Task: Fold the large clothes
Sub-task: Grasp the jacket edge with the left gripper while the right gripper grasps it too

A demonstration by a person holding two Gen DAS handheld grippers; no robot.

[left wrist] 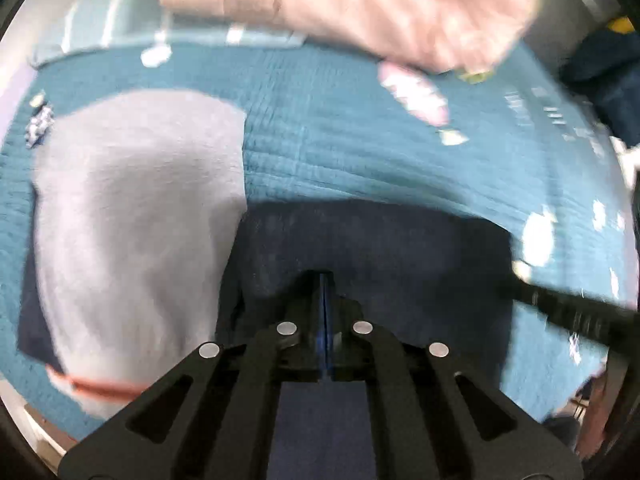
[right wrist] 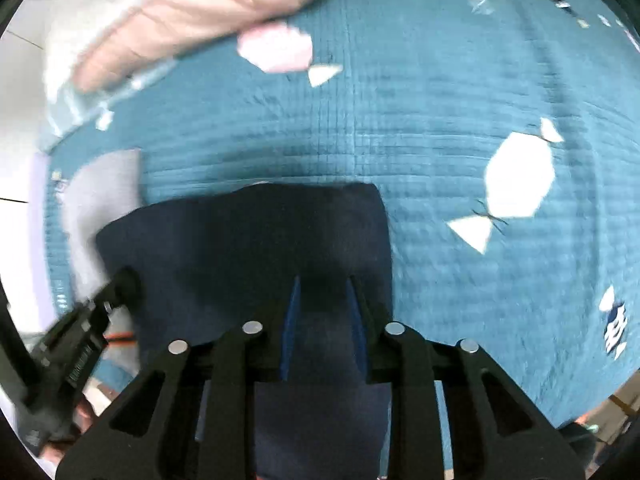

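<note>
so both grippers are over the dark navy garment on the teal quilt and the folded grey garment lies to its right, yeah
Not quite: the grey garment lies to the left of the navy garment, as the left wrist view shows. Both the left gripper and the right gripper are over the navy garment on the teal quilt.

The dark navy garment is a matt, soft knit cloth with a slightly fuzzy face. At its 9 o'clock the grey garment looks like matt fleece. Both lie on a teal bedspread of crinkled, ribbed woven cloth with flat white printed shapes. At 12 o'clock the pink jacket is smooth, quilted and faintly shiny. Each gripper is matt black plastic with small bright metal pins.
</note>
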